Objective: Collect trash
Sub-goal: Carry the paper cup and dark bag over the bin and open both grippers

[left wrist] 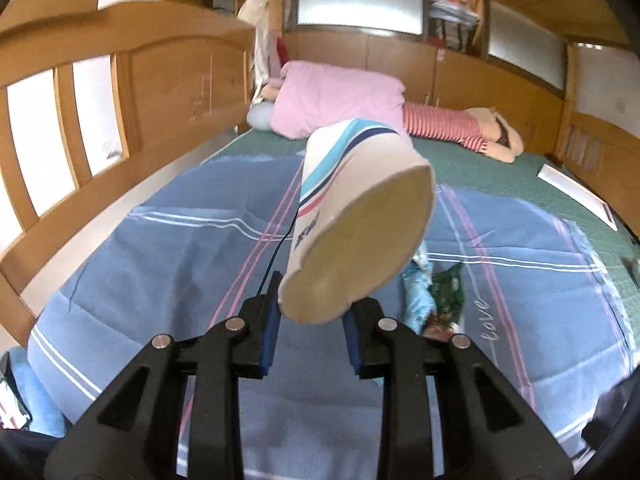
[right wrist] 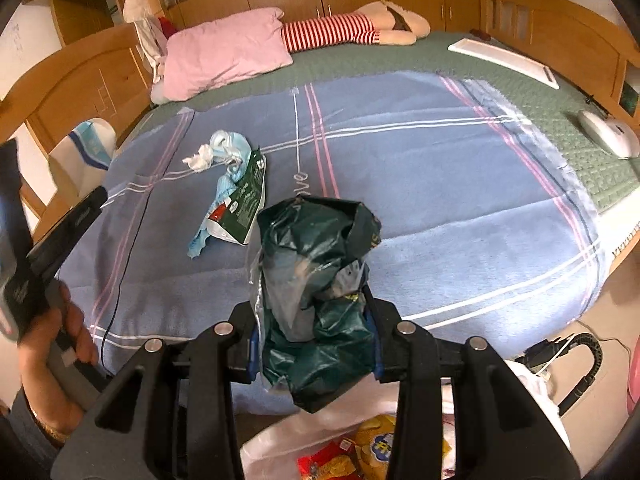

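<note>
My left gripper [left wrist: 310,312] is shut on the rim of a white paper cup [left wrist: 352,208] with blue and red stripes, held tilted above the bed. The same cup [right wrist: 86,152] shows at the far left of the right wrist view, above a person's hand [right wrist: 68,328]. My right gripper [right wrist: 314,336] is shut on a crumpled dark green plastic wrapper [right wrist: 316,280]. On the blue blanket [right wrist: 440,160] lie a white tissue [right wrist: 198,156], a light blue wrapper [right wrist: 228,168] and a green and white packet [right wrist: 244,204]. The green packet [left wrist: 448,288] is partly hidden behind the cup.
A white plastic bag [right wrist: 360,448] holding red and yellow snack packets sits below my right gripper, off the bed's near edge. A pink pillow [right wrist: 228,52] and a striped doll [right wrist: 348,28] lie at the far end. Wooden bed rails [left wrist: 132,92] line both sides.
</note>
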`<action>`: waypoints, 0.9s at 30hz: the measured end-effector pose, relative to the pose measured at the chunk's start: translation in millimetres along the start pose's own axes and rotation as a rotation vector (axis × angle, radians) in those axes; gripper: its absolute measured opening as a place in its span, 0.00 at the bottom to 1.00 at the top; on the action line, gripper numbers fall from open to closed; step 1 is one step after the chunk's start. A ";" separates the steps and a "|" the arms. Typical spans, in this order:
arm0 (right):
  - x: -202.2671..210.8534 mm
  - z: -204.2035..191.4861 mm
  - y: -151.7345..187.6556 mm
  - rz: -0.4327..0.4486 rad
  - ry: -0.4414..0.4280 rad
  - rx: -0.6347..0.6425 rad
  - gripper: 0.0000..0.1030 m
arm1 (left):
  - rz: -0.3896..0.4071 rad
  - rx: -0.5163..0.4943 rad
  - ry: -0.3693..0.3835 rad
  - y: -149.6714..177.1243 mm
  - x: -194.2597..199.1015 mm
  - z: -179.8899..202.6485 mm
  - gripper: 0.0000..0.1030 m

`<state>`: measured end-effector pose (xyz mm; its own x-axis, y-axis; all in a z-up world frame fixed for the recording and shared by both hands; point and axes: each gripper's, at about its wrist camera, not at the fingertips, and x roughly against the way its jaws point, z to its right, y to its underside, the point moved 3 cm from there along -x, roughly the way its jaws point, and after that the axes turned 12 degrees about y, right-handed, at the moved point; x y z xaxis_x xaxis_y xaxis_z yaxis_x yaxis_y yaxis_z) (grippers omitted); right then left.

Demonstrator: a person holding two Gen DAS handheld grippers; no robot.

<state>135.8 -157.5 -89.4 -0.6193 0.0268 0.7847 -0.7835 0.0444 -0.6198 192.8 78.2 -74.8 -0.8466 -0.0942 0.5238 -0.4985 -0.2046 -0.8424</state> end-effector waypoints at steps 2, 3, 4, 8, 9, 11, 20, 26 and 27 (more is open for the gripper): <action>8.6 5.7 1.3 0.014 0.003 0.000 0.38 | 0.035 -0.031 0.015 1.4 22.9 6.8 0.28; 14.1 9.7 2.2 0.021 0.004 0.000 0.38 | 0.044 -0.040 0.021 1.9 31.1 9.1 0.28; 18.2 13.0 2.8 0.026 0.005 0.000 0.38 | 0.051 -0.046 0.031 3.1 41.0 12.0 0.28; 44.5 25.9 6.3 0.065 0.008 0.010 0.38 | 0.041 -0.043 0.105 11.4 73.7 20.2 0.28; 53.3 29.4 7.2 0.081 0.009 0.017 0.38 | 0.040 -0.053 0.123 13.9 82.3 24.8 0.28; 71.9 37.4 9.8 0.114 0.003 0.030 0.38 | 0.043 -0.075 0.152 20.1 101.3 33.2 0.28; 134.4 79.1 29.1 0.174 -0.069 0.027 0.38 | -0.038 -0.160 0.314 62.6 147.9 85.6 0.28; 153.9 108.8 54.0 0.161 -0.026 0.047 0.39 | -0.077 -0.279 0.398 96.7 172.1 130.0 0.28; 153.0 113.5 59.1 0.150 -0.019 0.049 0.39 | -0.081 -0.305 0.408 102.5 176.6 137.4 0.28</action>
<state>-11.2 -264.1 -6.7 -0.7298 0.0108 0.6836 -0.6837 -0.0075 -0.7298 17.8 -93.3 -51.3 -0.7765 0.3107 0.5482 -0.5455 0.1039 -0.8316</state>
